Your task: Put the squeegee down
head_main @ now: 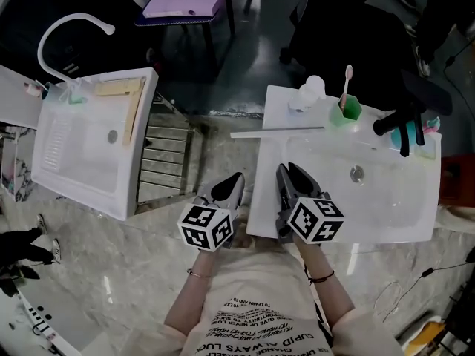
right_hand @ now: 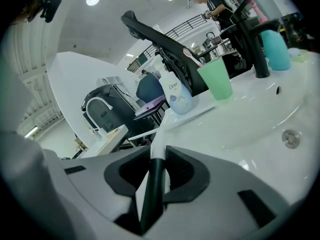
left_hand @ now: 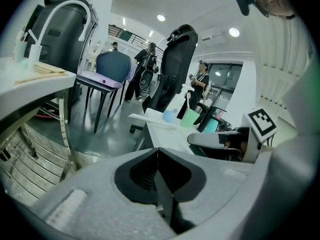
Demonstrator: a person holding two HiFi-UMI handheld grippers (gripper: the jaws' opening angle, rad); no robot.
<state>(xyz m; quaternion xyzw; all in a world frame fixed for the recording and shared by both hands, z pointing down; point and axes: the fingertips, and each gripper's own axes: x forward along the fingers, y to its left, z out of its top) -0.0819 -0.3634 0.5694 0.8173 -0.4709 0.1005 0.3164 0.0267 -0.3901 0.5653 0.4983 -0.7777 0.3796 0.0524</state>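
Observation:
The squeegee has a long white blade (head_main: 278,131) that lies crosswise over the back left of the white sink counter (head_main: 271,199), its left end past the counter's edge. Whether it touches the counter I cannot tell. In the right gripper view its dark handle (right_hand: 153,186) runs between the jaws up to the white blade (right_hand: 192,115). My right gripper (head_main: 283,170) (right_hand: 159,151) is shut on that handle. My left gripper (head_main: 236,178) (left_hand: 158,153) hangs left of the counter over the marble floor, jaws shut with nothing in them. From the left gripper view the blade (left_hand: 145,117) shows too.
On the counter stand a green cup with a toothbrush (head_main: 346,110), a white bottle (head_main: 308,93), a black faucet (head_main: 401,121) and a teal cup (head_main: 410,136). The basin's drain (head_main: 357,173) is right of my right gripper. A second white basin (head_main: 89,147) and a metal rack (head_main: 167,162) stand to the left.

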